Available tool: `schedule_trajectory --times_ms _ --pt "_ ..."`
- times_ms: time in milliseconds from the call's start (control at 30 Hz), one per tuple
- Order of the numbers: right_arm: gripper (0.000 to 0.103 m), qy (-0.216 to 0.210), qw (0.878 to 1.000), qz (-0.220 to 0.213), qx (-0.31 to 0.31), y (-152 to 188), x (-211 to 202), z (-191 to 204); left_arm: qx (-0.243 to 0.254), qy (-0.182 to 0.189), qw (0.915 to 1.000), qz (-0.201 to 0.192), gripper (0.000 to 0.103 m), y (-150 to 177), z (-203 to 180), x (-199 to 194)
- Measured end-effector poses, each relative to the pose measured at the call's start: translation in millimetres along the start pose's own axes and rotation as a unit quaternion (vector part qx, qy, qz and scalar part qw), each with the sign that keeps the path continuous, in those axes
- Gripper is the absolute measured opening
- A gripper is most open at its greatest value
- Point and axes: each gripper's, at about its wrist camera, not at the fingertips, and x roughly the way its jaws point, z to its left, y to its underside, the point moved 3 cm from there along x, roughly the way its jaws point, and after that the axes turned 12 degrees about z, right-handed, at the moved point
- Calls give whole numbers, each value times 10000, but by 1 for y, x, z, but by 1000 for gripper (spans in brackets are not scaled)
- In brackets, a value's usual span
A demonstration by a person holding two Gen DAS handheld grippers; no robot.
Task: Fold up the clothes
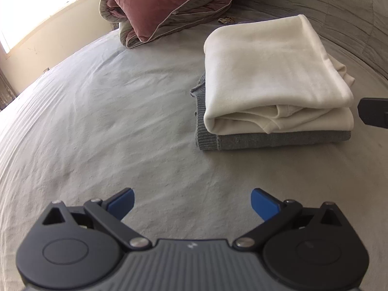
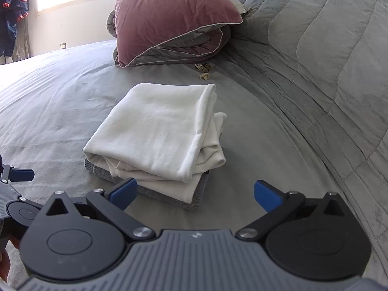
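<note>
A folded white garment [image 1: 271, 72] lies on top of a folded grey knit garment [image 1: 266, 141] on the grey bed sheet. The stack also shows in the right wrist view, the white garment [image 2: 157, 131] over the grey one [image 2: 194, 200]. My left gripper [image 1: 192, 203] is open and empty, hovering over bare sheet to the near left of the stack. My right gripper [image 2: 195, 195] is open and empty, just in front of the stack's near edge. One right finger tip [image 1: 373, 115] shows at the right edge of the left wrist view, beside the stack.
A folded pink and grey duvet [image 2: 174, 21] sits at the back of the bed. A grey quilted cover [image 2: 327, 60] rises along the right. Small beige scraps [image 2: 203, 70] lie behind the stack. Bare sheet [image 1: 97, 121] spreads to the left. Window and wall are beyond.
</note>
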Motion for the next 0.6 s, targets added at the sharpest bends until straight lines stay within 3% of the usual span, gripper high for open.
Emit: schedule_trajectory --times_ms 133,600 --pt "103 157 9999 7 -47 0 2 2 23 13 10000 -56 102 0 -4 -2" --pt "103 109 9999 -11 -123 1 1 5 63 19 9999 -148 102 0 -7 -7"
